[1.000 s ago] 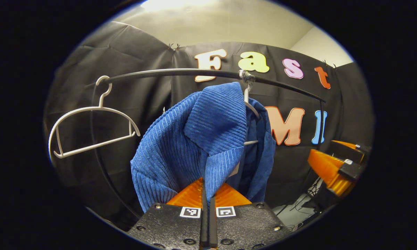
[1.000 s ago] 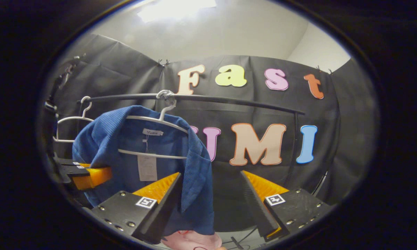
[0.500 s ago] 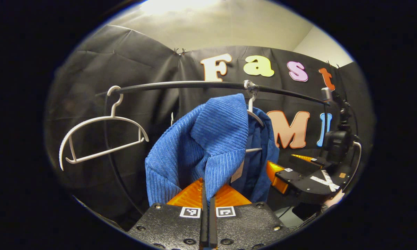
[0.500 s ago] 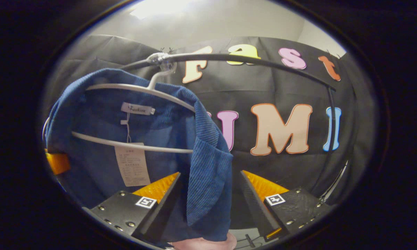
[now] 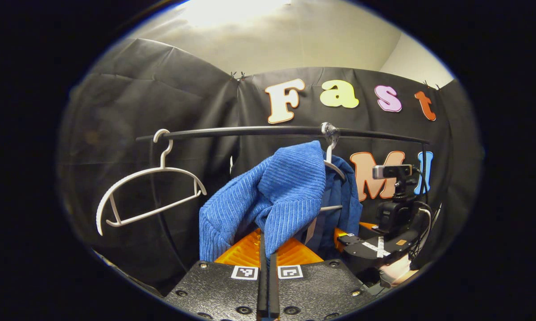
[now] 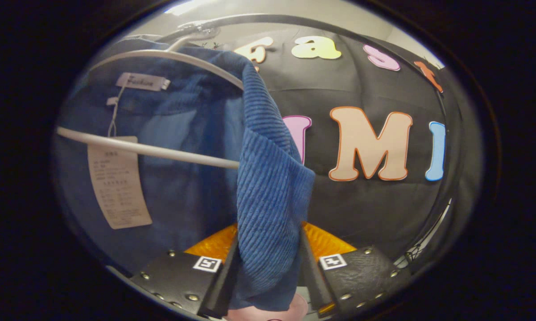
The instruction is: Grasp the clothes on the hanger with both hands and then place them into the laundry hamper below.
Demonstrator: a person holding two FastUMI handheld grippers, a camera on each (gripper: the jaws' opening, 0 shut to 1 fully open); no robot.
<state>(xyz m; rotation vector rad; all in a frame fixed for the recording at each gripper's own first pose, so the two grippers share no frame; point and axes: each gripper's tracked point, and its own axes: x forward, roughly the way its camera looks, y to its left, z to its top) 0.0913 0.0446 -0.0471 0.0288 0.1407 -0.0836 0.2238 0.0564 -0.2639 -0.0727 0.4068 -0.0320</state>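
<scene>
A blue corduroy jacket (image 5: 286, 191) hangs on a white hanger (image 5: 333, 166) from the black rail (image 5: 250, 132). My left gripper (image 5: 266, 238) is shut on the jacket's front edge, and the cloth drapes over its fingertips. In the right gripper view the jacket (image 6: 268, 196) is close, with its lining and a paper tag (image 6: 116, 183) on the left and the hanger's bar (image 6: 152, 149) across it. My right gripper (image 6: 269, 232) has both fingers against a hanging fold of the other front edge. From the left gripper view, the right gripper (image 5: 366, 245) sits low beside the jacket's right side.
An empty white hanger (image 5: 152, 191) hangs on the rail to the left of the jacket. A hand (image 5: 397, 273) holds the right gripper at lower right. Something pink (image 6: 268, 312) shows at the bottom edge below the right gripper. Black cloth walls stand behind.
The right gripper has moved in close to the jacket and its fingers have narrowed onto the front edge. The left gripper stays shut on the cloth and has pulled back a little.
</scene>
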